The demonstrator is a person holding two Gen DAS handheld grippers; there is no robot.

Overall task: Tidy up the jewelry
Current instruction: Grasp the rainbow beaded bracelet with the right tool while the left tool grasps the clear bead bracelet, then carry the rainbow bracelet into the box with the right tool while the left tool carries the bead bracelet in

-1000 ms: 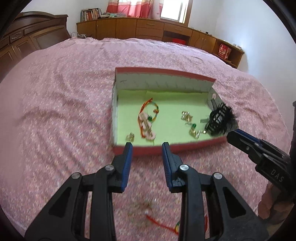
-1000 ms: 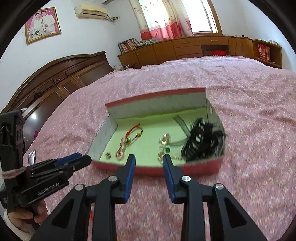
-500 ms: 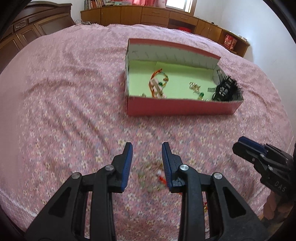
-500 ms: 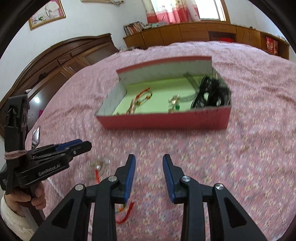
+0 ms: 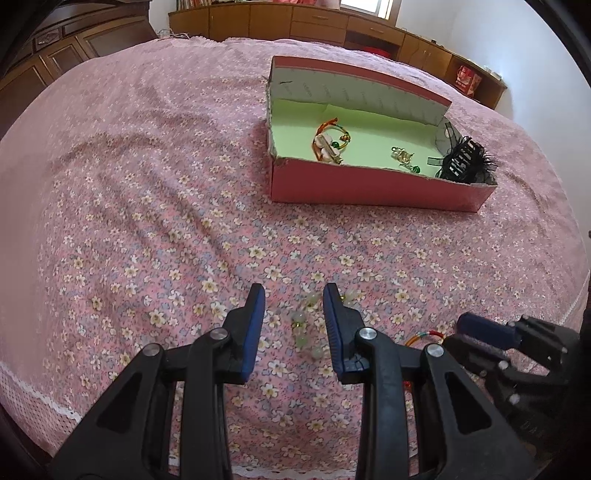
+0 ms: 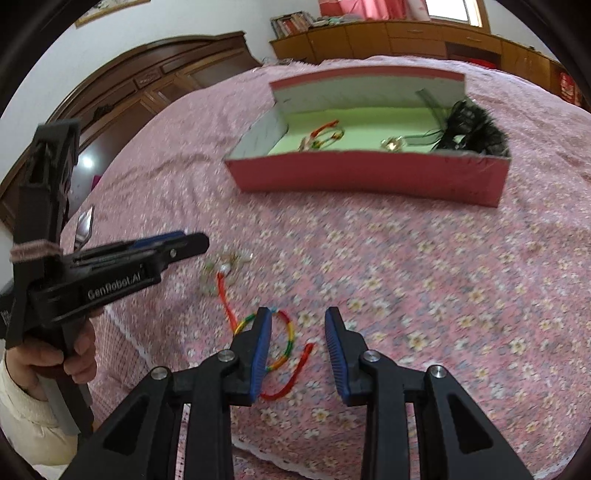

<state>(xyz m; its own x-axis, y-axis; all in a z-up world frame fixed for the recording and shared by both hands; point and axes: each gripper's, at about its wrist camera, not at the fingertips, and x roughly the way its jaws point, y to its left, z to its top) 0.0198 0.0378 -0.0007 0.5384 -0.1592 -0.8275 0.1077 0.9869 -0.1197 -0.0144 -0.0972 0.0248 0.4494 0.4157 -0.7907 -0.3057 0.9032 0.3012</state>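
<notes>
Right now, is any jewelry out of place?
Yes. A pale bead bracelet and a rainbow cord bracelet lie loose on the bedspread, outside the red box holding the other pieces.

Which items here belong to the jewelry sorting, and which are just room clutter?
Job:
red box
pale bead bracelet
rainbow cord bracelet
black hair claw
earrings

Lying about:
floral bedspread
wooden cabinets
books

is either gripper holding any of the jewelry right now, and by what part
Nothing is held. The left gripper is open over the pale bead bracelet on the bedspread, and the right gripper is open over the rainbow cord bracelet.
</notes>
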